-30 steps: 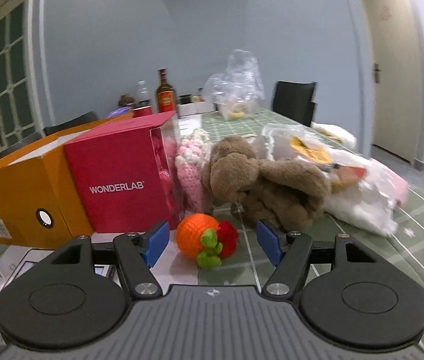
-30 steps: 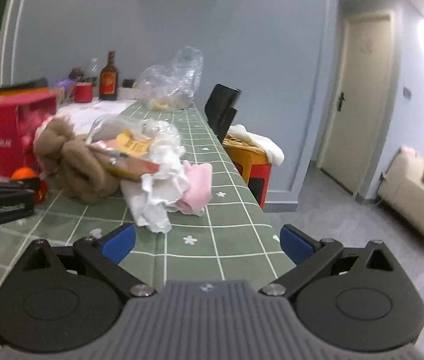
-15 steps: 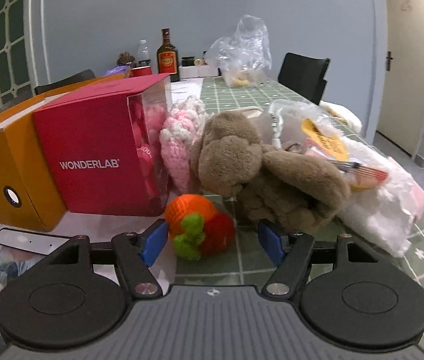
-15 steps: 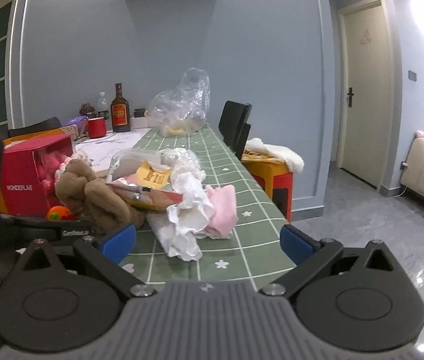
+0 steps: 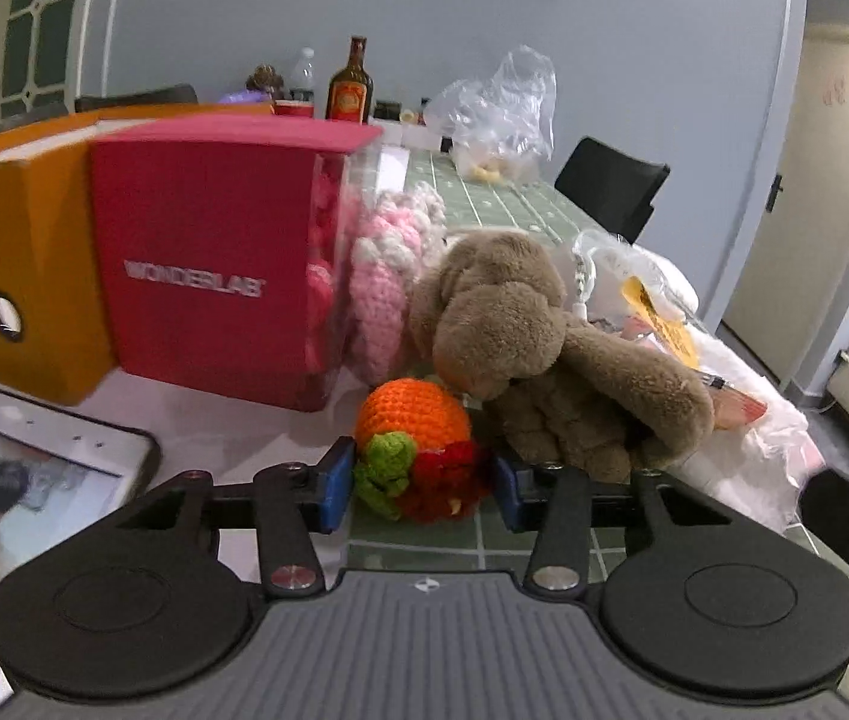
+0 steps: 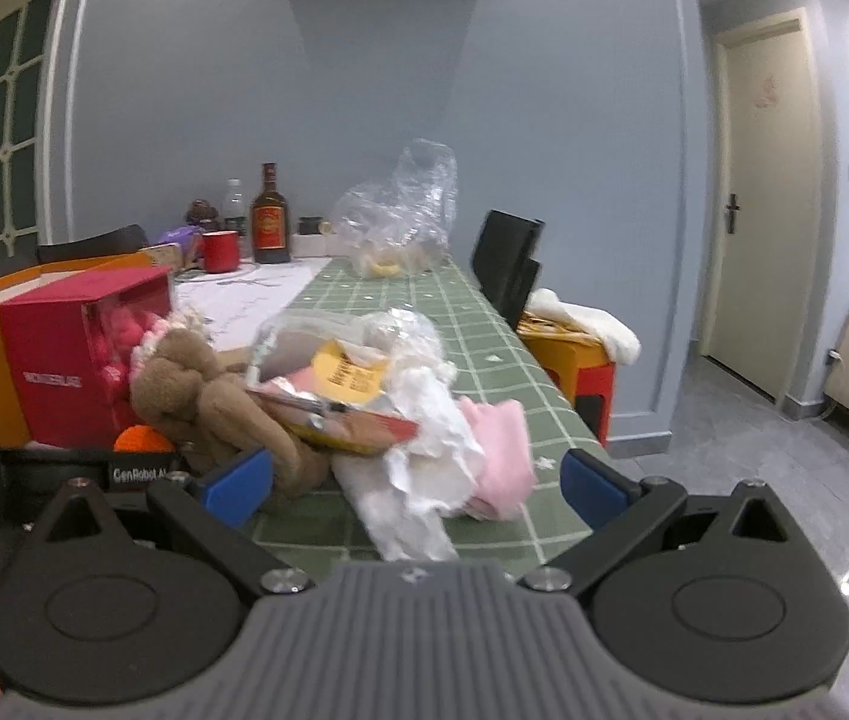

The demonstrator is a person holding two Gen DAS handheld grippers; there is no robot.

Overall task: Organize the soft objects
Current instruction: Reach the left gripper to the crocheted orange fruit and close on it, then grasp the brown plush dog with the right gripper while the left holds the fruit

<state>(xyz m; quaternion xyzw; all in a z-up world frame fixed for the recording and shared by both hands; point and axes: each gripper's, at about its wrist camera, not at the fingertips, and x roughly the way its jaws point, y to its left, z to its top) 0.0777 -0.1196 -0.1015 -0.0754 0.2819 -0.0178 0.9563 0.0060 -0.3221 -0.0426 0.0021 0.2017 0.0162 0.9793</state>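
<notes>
With the left tongs [image 5: 421, 483] just closing onto the crocheted orange toy [image 5: 415, 441] on the table [image 5: 472, 540] beside the brown plush [image 5: 538, 354], grip centrally and lift clear; right tongs [image 6: 415, 483] stand apart, empty.

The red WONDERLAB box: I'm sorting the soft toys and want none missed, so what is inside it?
Through the clear side of the red WONDERLAB box, pink fuzzy shapes show, apparently soft items. How many there are, and what fills the rest behind the opaque red front, cannot be seen.
</notes>
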